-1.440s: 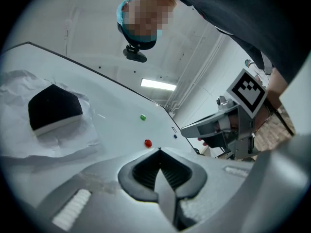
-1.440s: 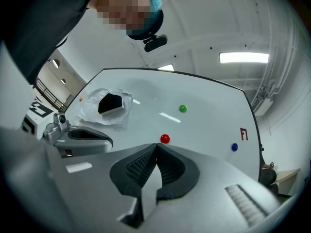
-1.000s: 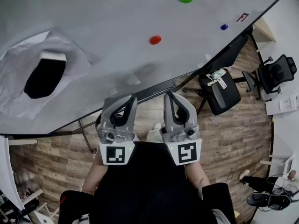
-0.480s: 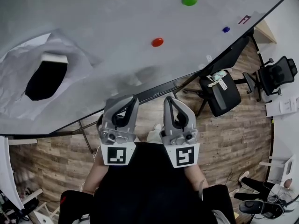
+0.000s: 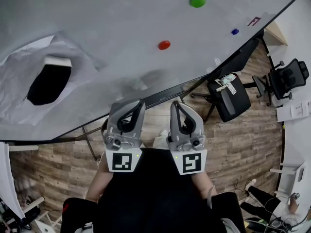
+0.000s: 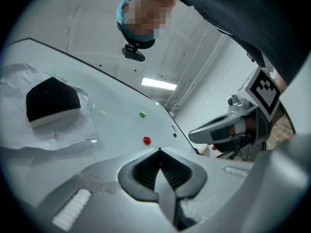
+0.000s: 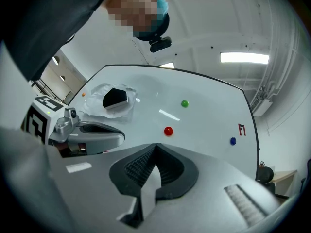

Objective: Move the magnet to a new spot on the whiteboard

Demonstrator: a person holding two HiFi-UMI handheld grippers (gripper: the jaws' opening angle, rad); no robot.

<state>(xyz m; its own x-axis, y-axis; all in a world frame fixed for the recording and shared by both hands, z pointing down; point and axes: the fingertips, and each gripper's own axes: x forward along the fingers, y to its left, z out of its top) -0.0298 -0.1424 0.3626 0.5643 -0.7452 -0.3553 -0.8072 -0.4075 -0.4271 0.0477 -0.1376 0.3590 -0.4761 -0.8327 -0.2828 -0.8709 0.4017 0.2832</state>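
Note:
The whiteboard fills the top of the head view. On it sit a red magnet, a green magnet and a small blue magnet. Both grippers hang side by side below the board's lower edge, close to the person's body and apart from every magnet. My left gripper is shut with nothing in it. So is my right gripper. The red magnet lies straight beyond the tips of both.
A black eraser rests on crumpled clear wrap at the board's left. A red mark is near the board's right corner. Two office chairs stand on the wooden floor at right.
Almost nothing. The head view has shifted a little, so the magnets sit slightly further right; both grippers stay shut in the same place.

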